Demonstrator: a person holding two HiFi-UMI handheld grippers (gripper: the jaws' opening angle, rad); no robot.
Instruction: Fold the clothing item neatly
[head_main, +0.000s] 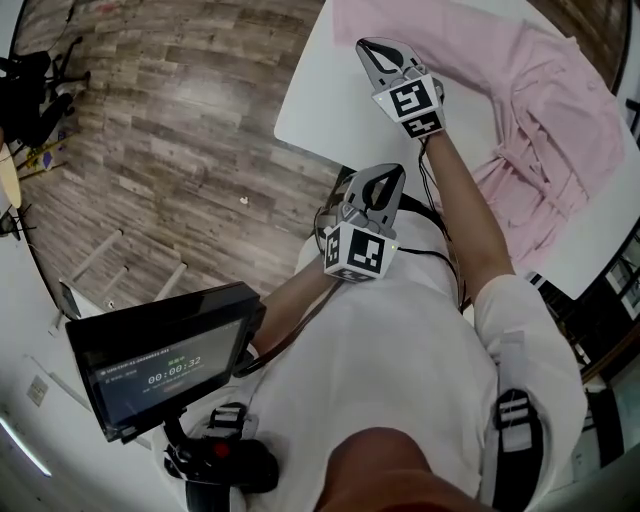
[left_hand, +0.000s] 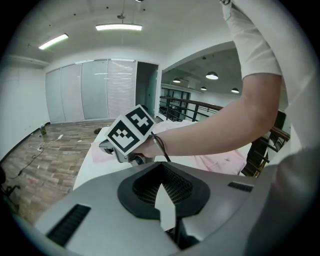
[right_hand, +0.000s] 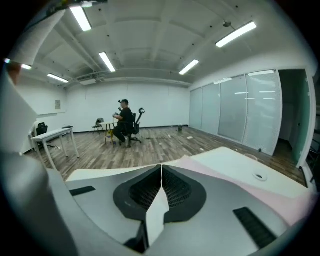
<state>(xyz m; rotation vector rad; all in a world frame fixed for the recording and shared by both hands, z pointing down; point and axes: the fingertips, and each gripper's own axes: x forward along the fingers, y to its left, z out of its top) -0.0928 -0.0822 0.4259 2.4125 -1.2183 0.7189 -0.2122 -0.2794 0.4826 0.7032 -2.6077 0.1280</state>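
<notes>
A pink garment lies spread and rumpled on the white table, reaching toward its right side. My right gripper is over the table near the garment's left edge, jaws shut and empty. In the right gripper view the shut jaws meet in a thin line above the pink cloth. My left gripper hangs at the table's near edge, short of the garment, also shut on nothing. The left gripper view looks past its closed jaws at the right gripper's marker cube and the pink garment behind the forearm.
A dark screen with a timer sits low on the left near my body. Wood floor lies left of the table. A seated person and a small desk are far across the room. A black railing runs beyond the table.
</notes>
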